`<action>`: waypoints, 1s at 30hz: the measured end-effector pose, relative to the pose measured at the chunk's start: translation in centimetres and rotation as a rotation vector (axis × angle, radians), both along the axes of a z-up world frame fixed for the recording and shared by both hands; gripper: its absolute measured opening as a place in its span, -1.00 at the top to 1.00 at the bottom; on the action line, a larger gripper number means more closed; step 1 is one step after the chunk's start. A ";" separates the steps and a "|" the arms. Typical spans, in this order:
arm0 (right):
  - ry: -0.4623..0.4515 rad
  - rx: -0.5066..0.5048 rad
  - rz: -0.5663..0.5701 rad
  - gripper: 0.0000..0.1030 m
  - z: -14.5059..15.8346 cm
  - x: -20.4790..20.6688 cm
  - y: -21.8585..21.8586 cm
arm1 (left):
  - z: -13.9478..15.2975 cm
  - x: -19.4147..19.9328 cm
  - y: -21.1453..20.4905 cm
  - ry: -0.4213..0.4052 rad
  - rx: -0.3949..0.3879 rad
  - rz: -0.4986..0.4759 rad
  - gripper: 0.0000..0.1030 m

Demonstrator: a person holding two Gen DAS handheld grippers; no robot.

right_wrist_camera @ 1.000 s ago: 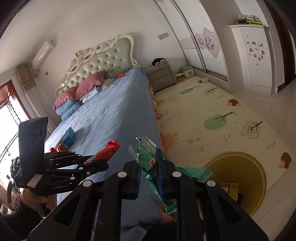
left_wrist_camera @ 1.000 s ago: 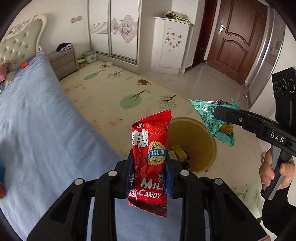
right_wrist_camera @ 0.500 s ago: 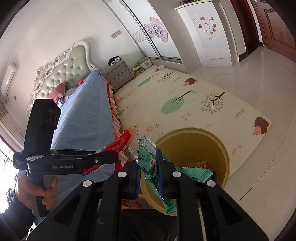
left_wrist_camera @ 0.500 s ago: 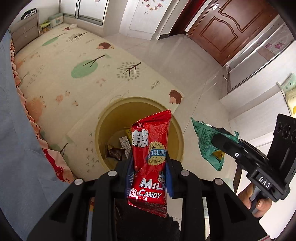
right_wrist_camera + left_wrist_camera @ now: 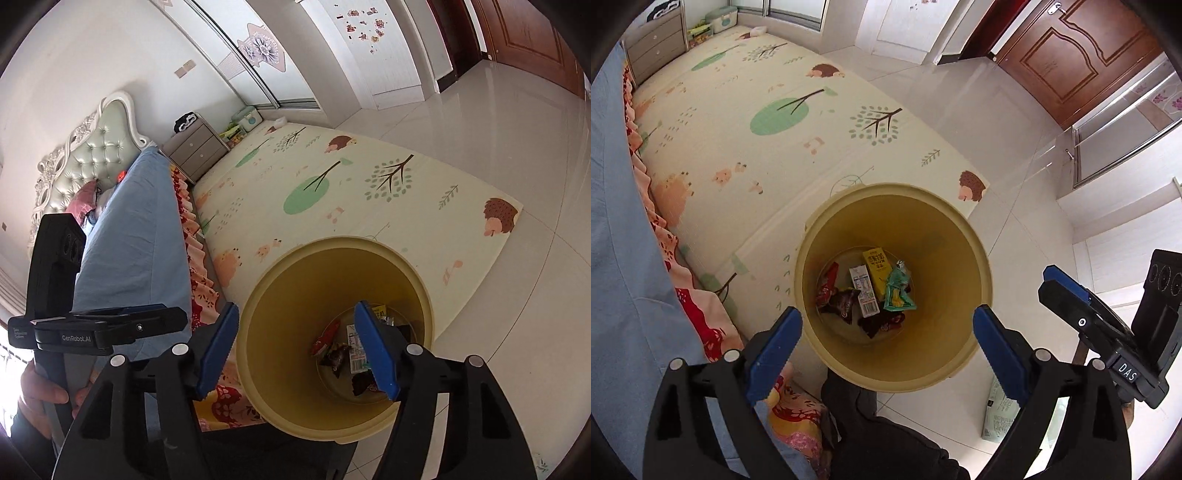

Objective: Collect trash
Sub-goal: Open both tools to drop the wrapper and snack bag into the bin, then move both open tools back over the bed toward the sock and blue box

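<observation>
Both my tools, left (image 5: 886,334) and right (image 5: 295,349), have just been opening and now gape empty above the bin (image 5: 979,273). The red wrapper (image 5: 825,286) and green wrapper (image 5: 897,291) lie inside, below them. These two are done; other trash I cannot judge.

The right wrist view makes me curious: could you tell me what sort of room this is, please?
Most likely a home bedroom: a bed with a tufted headboard and blue cover, a nightstand beside it, and sliding wardrobe doors behind a child's play mat.
</observation>
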State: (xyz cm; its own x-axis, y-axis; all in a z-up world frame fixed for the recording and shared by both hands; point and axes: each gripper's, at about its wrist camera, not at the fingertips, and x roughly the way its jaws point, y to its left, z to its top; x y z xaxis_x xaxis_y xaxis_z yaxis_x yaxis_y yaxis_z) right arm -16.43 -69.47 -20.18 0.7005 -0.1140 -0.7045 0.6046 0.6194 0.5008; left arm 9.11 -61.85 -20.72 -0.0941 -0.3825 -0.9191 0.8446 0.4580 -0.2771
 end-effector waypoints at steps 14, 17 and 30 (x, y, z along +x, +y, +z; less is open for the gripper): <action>-0.060 -0.135 0.047 -0.20 7.9 0.4 3.1 | 10.5 -2.0 5.5 -0.142 -0.277 0.010 -0.81; -0.085 -0.159 0.082 -0.20 9.7 1.6 4.6 | 11.9 -1.3 8.6 -0.162 -0.308 0.040 -0.81; -0.197 -0.204 0.453 -0.20 16.4 13.5 17.6 | 16.8 5.8 26.9 -0.372 -0.290 0.306 -0.81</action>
